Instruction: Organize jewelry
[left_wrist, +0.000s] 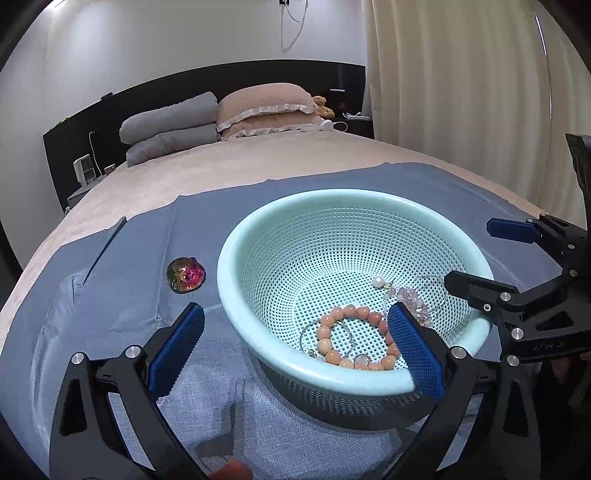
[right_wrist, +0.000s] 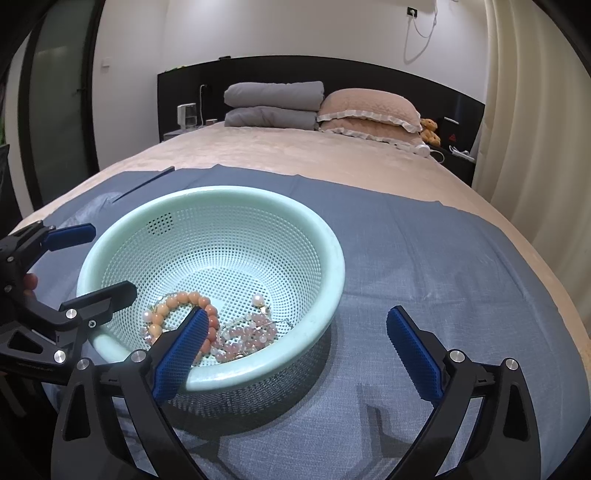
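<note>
A mint-green perforated basket (left_wrist: 295, 210) stands on a blue cloth (left_wrist: 122, 295) spread over the bed; it also shows in the right wrist view (right_wrist: 258, 199). Inside lie an orange bead bracelet (left_wrist: 334, 314) (right_wrist: 184, 299), a pale pink bead bracelet (right_wrist: 251, 332) (left_wrist: 410, 297), a pearl piece (left_wrist: 377, 282) and thin silver rings (left_wrist: 310, 332). A multicoloured shiny brooch (left_wrist: 185, 275) lies on the cloth left of the basket. My left gripper (left_wrist: 295, 343) is open and empty, astride the basket's near rim. My right gripper (right_wrist: 295, 343) is open and empty, its left finger over the rim.
The right gripper (left_wrist: 476, 254) shows at the basket's right side in the left view; the left gripper (right_wrist: 99, 258) shows at its left side in the right view. Grey and pink pillows (left_wrist: 221, 114) lie at the headboard. A curtain (left_wrist: 461, 92) hangs on the right.
</note>
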